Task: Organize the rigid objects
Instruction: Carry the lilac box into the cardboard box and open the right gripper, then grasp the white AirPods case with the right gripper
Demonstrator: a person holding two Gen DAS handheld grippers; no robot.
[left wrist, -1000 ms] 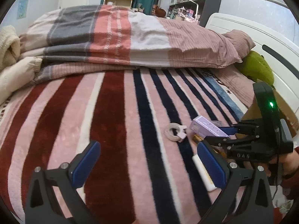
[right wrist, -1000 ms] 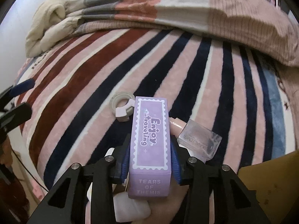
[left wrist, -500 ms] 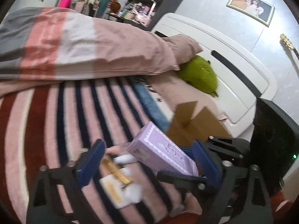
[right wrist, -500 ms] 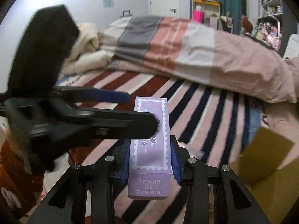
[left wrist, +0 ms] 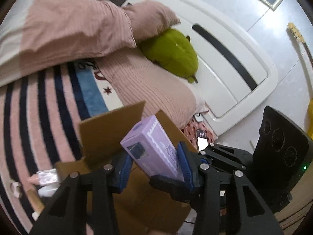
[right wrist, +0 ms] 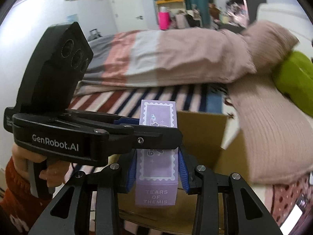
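Two blue-padded fingers of the left gripper (left wrist: 154,166) stood narrow in the left wrist view, closed on the purple box (left wrist: 150,152) from either side, as far as the picture showed. That carton hung tilted in the air, its far end raised, directly over the open cardboard box (left wrist: 111,129), which sat on the striped blanket (left wrist: 39,107) of the bed. Several small items (left wrist: 46,176) lay on the blanket just beside the cardboard box.

From the right wrist view, the right gripper (right wrist: 158,168) had its own fingers clamped on the long sides of the purple box near its lower end, the printed end pointing back at the camera. The left gripper reached across from the left, one finger lying over the carton's upper face and the other pad showing behind its edge, so both tools appeared to hold it at once, above the cardboard box.

Judged from its look, the purple box was a light, stiff paperboard carton with smooth printed faces. It would probably be hollow enough to dent under a hard squeeze and slick enough to slide in a loose one. A moderate hold across opposite long faces near the middle seemed the safest place, since a hold at one end would let it swing.
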